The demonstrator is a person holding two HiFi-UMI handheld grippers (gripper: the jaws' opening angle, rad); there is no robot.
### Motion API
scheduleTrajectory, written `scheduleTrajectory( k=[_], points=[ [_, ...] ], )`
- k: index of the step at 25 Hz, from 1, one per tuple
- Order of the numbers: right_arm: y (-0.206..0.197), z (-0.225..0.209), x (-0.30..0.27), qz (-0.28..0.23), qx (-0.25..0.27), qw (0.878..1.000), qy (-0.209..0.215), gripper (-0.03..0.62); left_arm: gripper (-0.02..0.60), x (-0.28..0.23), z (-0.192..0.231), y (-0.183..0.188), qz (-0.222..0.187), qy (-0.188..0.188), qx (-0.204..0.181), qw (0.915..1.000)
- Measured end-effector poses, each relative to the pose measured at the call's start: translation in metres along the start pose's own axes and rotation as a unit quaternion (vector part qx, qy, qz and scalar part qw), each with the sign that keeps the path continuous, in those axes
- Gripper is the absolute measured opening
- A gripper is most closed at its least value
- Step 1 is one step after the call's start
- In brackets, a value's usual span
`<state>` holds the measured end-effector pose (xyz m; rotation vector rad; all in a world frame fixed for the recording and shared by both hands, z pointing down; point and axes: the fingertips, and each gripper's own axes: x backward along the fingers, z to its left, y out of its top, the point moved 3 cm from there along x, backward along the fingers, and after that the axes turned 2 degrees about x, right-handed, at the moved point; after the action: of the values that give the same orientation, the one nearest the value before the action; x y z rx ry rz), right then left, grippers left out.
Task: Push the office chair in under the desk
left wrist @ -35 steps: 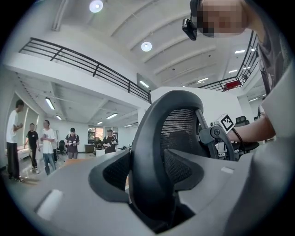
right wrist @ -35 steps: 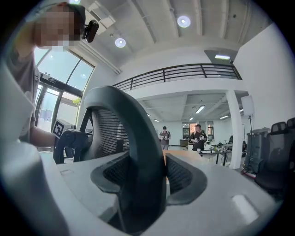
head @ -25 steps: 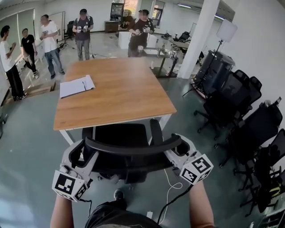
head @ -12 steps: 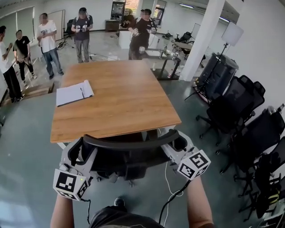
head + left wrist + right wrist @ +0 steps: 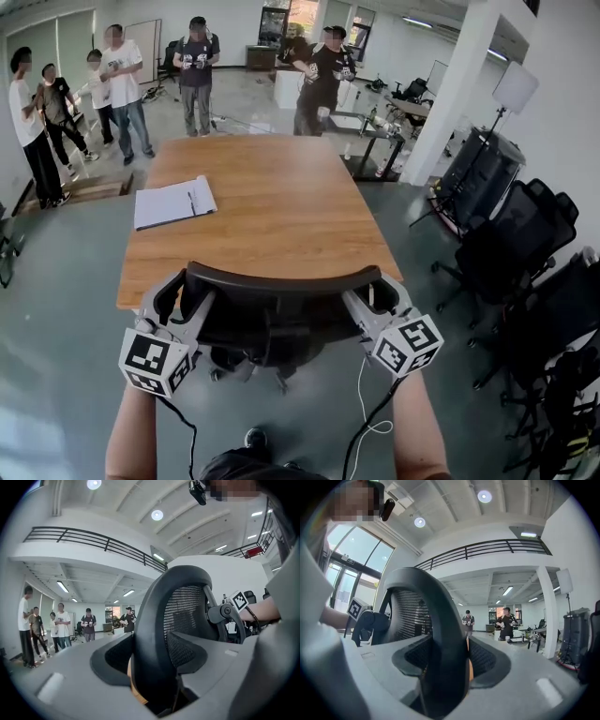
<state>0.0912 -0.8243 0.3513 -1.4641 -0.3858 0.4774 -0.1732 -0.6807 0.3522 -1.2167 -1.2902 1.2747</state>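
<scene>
Rolled forward since a second ago, the office chair now sits with its seat under the wooden desk. The left gripper and right gripper each clamp its backrest rim, so the push looks nearly finished.

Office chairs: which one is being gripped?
The chair at the desk, backrest clamped by left tool and right tool; the other chairs stand untouched at right.
</scene>
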Motion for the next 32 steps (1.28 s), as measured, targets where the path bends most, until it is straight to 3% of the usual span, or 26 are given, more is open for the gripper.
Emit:
scheduleTrajectory(
  k=[23,32],
  points=[
    [0.001,-0.033,-0.071,0.002,-0.009,1.0,0.004,0.229,0.252,-0.053,0.045,0.003,-0.004,0.021,-0.013,0.9997],
    [0.003,-0.031,-0.063,-0.017,-0.022,0.998,-0.049,0.227,0.253,-0.05,0.045,0.009,-0.018,0.021,-0.015,0.9995]
  ],
)
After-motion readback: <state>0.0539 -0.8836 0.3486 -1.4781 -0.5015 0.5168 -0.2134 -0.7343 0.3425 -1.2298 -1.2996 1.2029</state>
